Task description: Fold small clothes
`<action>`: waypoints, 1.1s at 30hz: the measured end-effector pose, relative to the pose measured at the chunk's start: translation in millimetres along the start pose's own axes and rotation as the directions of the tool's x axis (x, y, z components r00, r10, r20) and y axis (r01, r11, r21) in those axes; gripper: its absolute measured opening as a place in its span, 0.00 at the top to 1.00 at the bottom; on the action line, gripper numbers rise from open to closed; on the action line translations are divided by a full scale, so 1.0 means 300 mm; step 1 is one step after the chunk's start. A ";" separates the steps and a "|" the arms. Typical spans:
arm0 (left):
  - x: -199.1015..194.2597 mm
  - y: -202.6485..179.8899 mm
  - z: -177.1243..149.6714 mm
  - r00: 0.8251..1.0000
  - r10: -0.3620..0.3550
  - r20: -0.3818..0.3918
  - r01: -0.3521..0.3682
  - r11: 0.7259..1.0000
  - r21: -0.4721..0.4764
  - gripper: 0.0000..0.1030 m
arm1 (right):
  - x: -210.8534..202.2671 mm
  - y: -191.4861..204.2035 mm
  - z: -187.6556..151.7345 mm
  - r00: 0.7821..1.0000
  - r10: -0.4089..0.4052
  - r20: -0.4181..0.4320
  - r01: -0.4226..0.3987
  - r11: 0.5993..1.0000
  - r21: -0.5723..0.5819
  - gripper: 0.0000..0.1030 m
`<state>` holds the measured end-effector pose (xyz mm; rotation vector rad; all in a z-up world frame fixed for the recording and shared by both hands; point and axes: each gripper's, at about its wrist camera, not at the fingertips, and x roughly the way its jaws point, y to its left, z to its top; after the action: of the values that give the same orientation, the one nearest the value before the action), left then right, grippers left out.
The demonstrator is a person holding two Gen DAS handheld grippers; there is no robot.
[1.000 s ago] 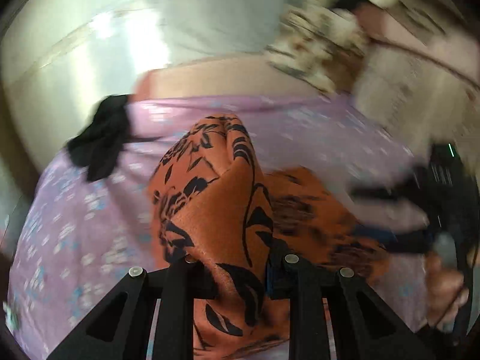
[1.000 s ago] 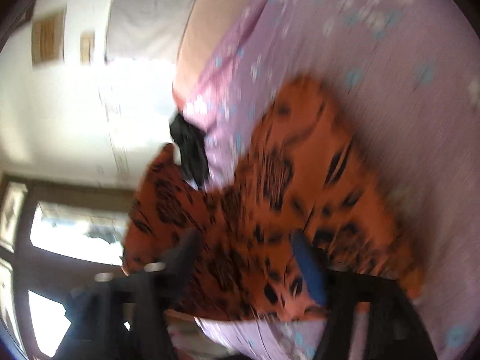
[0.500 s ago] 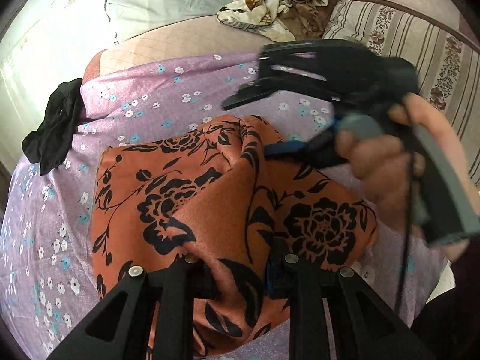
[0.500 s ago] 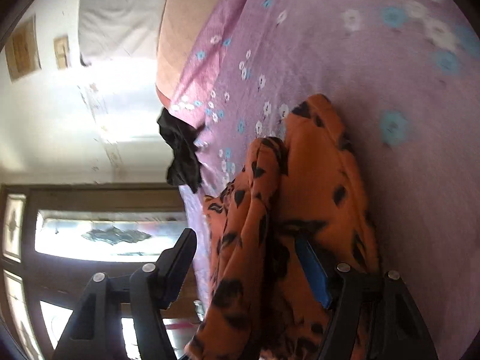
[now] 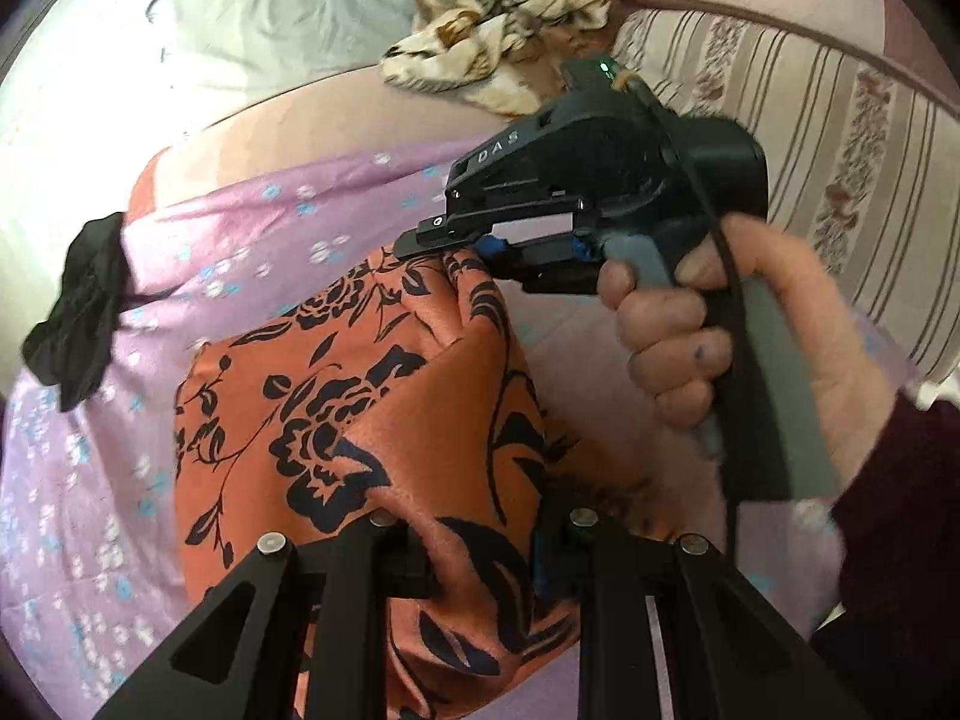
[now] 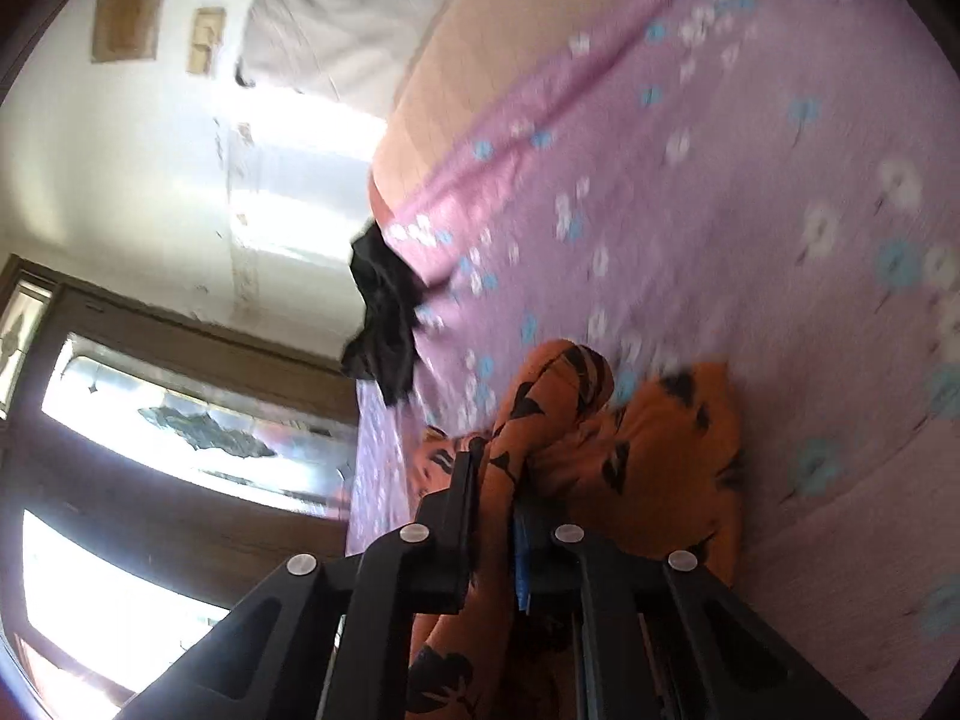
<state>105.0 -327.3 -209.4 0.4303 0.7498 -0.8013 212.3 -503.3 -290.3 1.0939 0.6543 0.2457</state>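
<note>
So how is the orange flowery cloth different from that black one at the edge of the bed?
The orange cloth carries a black flower print; the black cloth looks plain. The orange cloth lies mid-sheet, pinched by the left gripper and the right gripper, whose jaws have just closed on a fold; the black cloth sits untouched. The orange cloth looks larger and partly spread, the black one crumpled. Both rest on the purple flowered sheet.

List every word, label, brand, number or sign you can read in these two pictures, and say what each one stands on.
"DAS": pale letters on the black housing of the right gripper, seen in the left wrist view.
A small round mark sits on that gripper's upper finger, too small to read.
Nothing else is legible: the orange floral garment, the purple sheet and the wall plates carry no readable text.
</note>
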 end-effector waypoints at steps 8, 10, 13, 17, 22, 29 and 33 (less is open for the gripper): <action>0.068 -0.036 -0.049 0.979 -0.125 -0.163 0.115 0.991 -0.071 0.45 | -0.019 -0.214 0.029 0.978 -0.192 -0.080 0.202 0.968 0.149 0.80; -0.034 -0.021 -0.084 0.987 -0.117 -0.108 0.113 0.993 -0.038 0.36 | -0.075 -0.181 0.040 0.979 -0.203 -0.028 0.205 0.971 0.124 0.79; -0.165 0.050 -0.120 0.998 -0.059 -0.033 0.058 0.998 -0.029 0.33 | -0.211 -0.082 0.018 0.982 -0.174 0.072 0.171 0.984 0.048 0.79; -0.218 0.202 -0.155 0.998 0.058 -0.028 -0.060 0.993 -0.104 0.33 | -0.280 0.059 -0.079 0.992 -0.117 0.055 0.121 0.989 -0.088 0.78; -0.201 0.344 -0.181 0.978 0.196 -0.068 -0.206 0.955 -0.213 0.33 | -0.202 0.219 -0.228 0.996 -0.084 -0.025 0.077 0.973 -0.216 0.78; -0.058 0.359 -0.279 0.934 0.271 -0.234 -0.316 0.931 -0.183 0.33 | -0.074 0.174 -0.334 0.933 -0.319 -0.168 0.273 0.929 -0.251 0.79; -0.052 0.328 -0.320 0.932 0.300 -0.203 -0.329 0.936 -0.125 0.31 | -0.137 0.074 -0.399 0.878 -0.447 -0.173 0.403 0.884 -0.236 0.80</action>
<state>131.8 -199.6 -255.0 0.4711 0.8796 -0.3998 110.9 -424.8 -291.0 0.7146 1.0353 0.0454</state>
